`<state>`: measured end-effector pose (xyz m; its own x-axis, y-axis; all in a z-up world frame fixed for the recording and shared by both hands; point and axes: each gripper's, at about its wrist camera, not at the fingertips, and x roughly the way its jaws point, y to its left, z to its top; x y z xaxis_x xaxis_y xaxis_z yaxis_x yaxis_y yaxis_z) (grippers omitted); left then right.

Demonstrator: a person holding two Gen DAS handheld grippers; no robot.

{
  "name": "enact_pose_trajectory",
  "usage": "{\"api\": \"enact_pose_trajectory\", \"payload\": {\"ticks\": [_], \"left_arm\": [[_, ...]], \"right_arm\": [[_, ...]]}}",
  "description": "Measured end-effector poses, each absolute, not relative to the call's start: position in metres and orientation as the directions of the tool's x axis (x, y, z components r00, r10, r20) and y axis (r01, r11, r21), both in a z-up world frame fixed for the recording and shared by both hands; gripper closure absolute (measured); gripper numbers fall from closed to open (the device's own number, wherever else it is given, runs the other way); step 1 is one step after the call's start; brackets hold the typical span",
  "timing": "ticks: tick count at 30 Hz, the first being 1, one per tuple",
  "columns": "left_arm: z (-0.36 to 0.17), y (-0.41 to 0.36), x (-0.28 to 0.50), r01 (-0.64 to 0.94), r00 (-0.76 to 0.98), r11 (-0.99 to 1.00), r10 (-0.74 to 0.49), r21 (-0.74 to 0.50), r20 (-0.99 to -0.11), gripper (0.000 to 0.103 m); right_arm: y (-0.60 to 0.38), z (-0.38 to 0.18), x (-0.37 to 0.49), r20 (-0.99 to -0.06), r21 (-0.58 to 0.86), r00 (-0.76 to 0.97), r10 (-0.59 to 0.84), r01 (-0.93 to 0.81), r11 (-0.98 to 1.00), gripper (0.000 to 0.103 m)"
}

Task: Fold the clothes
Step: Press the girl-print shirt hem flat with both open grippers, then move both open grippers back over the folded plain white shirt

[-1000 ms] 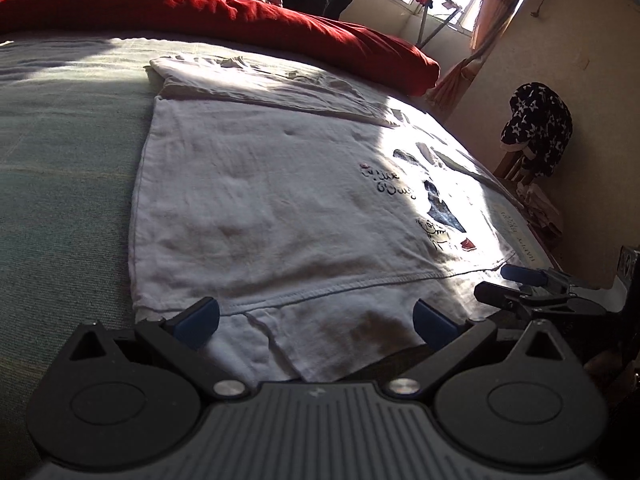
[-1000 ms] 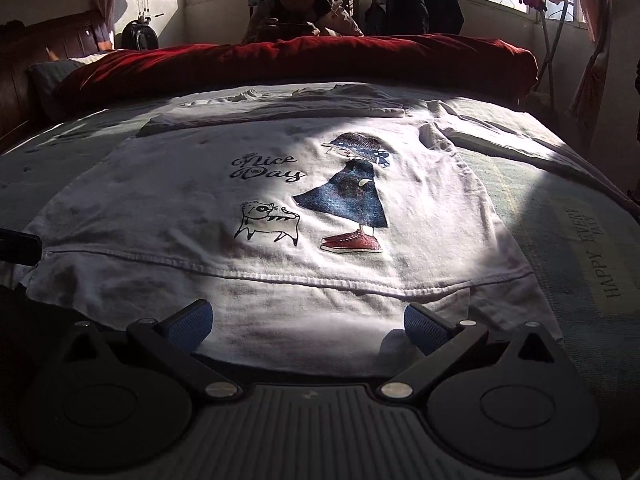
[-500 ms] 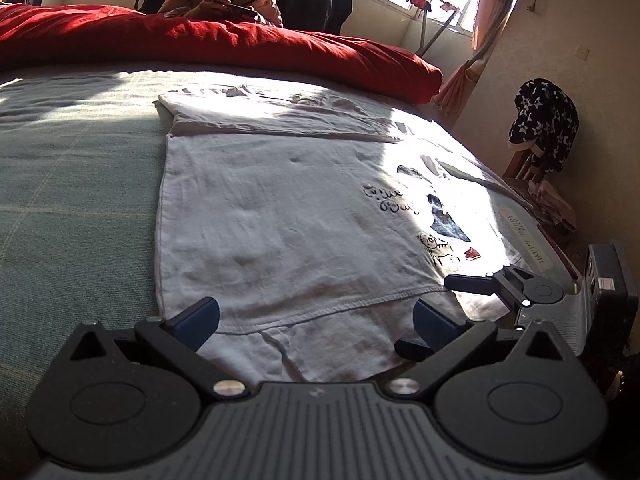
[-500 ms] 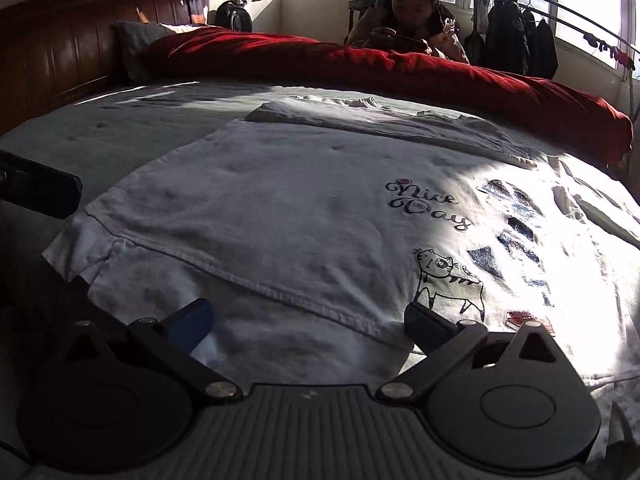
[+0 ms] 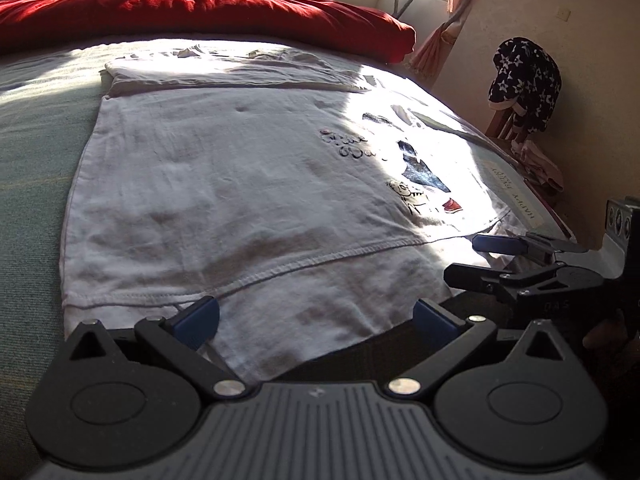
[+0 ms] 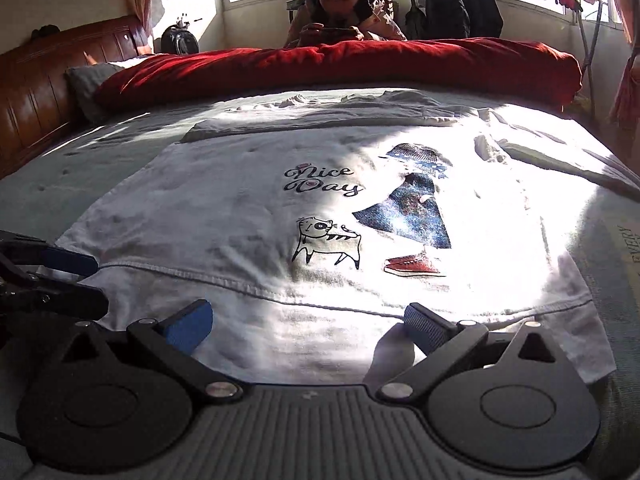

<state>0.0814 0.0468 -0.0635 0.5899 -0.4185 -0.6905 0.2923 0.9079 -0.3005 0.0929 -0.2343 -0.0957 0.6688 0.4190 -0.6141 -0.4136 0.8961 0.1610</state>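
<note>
Both grippers, left gripper point(image 5: 316, 316) and right gripper point(image 6: 308, 326), hover with jaws spread wide over the near hem of one white T-shirt point(image 6: 320, 216) lying flat on the bed point(image 5: 32, 152), gripping nothing. Sun glare washes out its printed side. Since half a second ago, the right gripper has swung back to centre.

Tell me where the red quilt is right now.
The rolled red quilt lies across the bed's far edge in both views, just beyond the white printed T-shirt.
</note>
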Motion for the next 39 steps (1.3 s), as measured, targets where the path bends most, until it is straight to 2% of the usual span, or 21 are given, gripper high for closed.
{"api": "enact_pose_trajectory", "payload": {"ticks": [5,10,17,22,26,30,39], "left_arm": [[-0.05,0.046,0.081,0.275,0.594,0.919,-0.393,-0.282,-0.702,0.001],[-0.032,0.026,0.102,0.308,0.623,0.916,-0.399,-0.258,-0.673,0.001],[-0.035,-0.002,0.132,0.325,0.614,0.903,-0.429,-0.282,-0.663,0.001],[-0.059,-0.002,0.141,0.272,0.576,0.911,-0.413,-0.311,-0.705,0.001],[-0.058,0.007,0.14,0.254,0.587,0.899,-0.436,-0.355,-0.683,0.001],[-0.048,0.007,0.146,0.242,0.612,0.923,-0.384,-0.298,-0.691,0.001],[-0.028,0.01,0.18,0.273,0.648,0.929,-0.37,-0.25,-0.666,0.001]], "right_arm": [[-0.261,-0.094,0.07,-0.588,0.168,0.678,0.441,-0.432,0.886,0.0],[-0.292,-0.076,0.082,-0.539,0.213,0.728,0.423,-0.368,0.905,0.0],[-0.326,-0.094,0.114,-0.581,0.291,0.726,0.368,-0.238,0.927,0.0],[-0.337,-0.099,0.098,-0.568,0.261,0.73,0.38,-0.279,0.924,0.0],[-0.341,-0.096,0.093,-0.577,0.252,0.725,0.375,-0.278,0.927,0.0],[-0.346,-0.089,0.102,-0.584,0.287,0.716,0.383,-0.26,0.922,0.0],[-0.361,-0.044,0.175,-0.579,0.265,0.716,0.391,-0.289,0.92,0.0]]}}
